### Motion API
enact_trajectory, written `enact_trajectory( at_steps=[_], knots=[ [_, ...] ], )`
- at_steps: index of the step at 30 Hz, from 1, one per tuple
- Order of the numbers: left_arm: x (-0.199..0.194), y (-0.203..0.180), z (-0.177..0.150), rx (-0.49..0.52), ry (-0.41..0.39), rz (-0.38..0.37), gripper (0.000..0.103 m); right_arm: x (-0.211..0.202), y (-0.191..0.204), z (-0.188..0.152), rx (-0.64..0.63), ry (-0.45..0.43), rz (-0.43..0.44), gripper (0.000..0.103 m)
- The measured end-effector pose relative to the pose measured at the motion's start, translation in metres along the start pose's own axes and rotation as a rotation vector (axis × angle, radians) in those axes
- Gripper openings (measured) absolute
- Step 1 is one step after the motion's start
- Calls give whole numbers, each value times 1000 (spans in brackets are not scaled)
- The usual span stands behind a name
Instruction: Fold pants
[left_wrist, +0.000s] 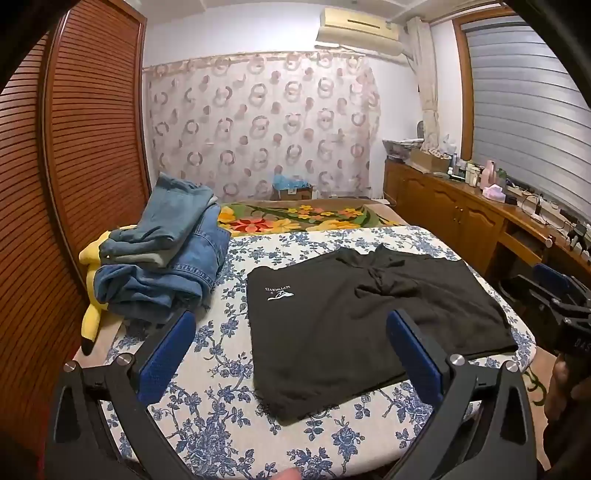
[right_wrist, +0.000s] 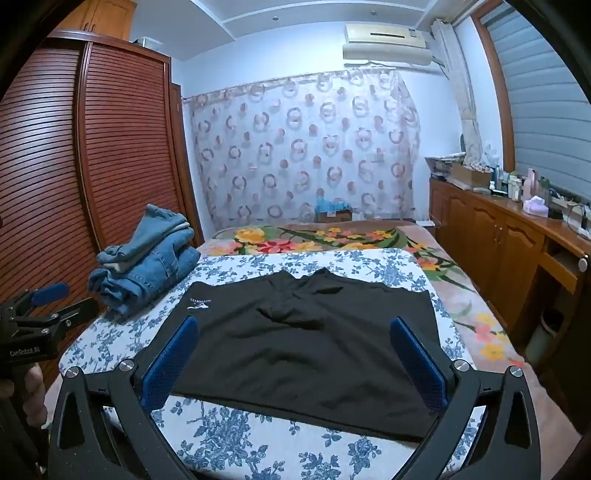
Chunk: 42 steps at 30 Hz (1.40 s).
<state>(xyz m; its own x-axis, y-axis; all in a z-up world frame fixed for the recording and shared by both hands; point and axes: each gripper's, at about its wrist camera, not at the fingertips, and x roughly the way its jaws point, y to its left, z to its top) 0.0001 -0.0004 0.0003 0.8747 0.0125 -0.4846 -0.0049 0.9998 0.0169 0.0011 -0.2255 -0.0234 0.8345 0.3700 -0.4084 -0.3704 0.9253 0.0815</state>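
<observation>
Pants (left_wrist: 362, 314), black, lie spread flat on the flowered bedspread (left_wrist: 221, 424), beside a stack of jeans (left_wrist: 166, 258). Left gripper (left_wrist: 291, 325) and right gripper (right_wrist: 295, 332) hover above, jaws wide apart, holding nothing.

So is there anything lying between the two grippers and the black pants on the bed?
Nothing visible does. The black pants lie flat on the floral sheet, directly ahead of the open left gripper and open right gripper. The folded jeans pile sits off to the left, apart from them.
</observation>
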Motion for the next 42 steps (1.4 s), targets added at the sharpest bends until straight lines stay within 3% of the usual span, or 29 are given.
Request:
enact_trajectory(
  at_steps=[9, 42],
  knots=[
    [2, -10, 0, 14, -11, 28, 103, -2, 0, 0, 9, 7, 2, 103],
    [-9, -7, 2, -12, -27, -5, 103, -2, 2, -1, 17, -2, 8, 103]
  ],
)
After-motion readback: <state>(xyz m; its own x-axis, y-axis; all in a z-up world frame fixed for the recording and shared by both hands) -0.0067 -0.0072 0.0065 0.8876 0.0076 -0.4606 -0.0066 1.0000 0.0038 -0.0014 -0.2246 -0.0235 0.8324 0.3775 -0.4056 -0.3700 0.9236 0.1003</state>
